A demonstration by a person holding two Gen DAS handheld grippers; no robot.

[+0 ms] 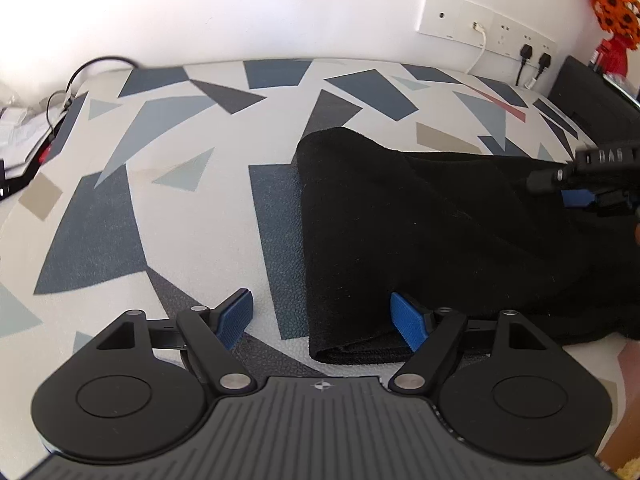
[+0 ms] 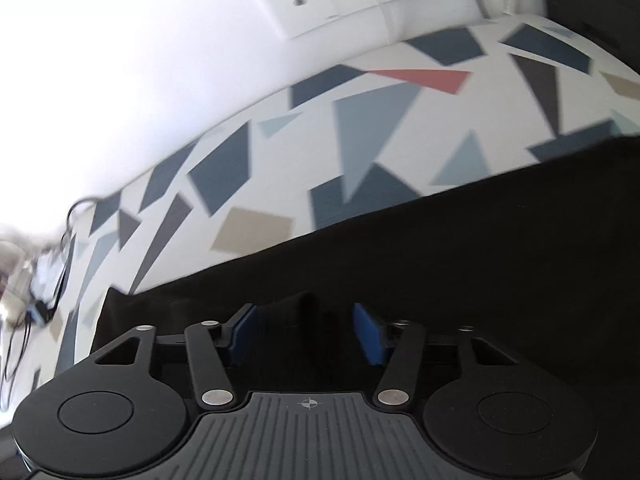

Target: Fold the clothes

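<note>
Blue-padded fingers of the left gripper point(image 1: 324, 320) fill the lower frame, spread wide and empty, straddling the near left corner of the black garment point(image 1: 440, 232), which lies folded on the patterned tablecloth point(image 1: 160, 160) at centre right. Right gripper point(image 2: 306, 334) hovers low and tilted over the cloth, jaws parted around a raised ridge of fabric, not visibly clamped. Likely risk: closing on only the top layer would drag the fold apart. At the left view's right edge, the right gripper points inward.
</note>
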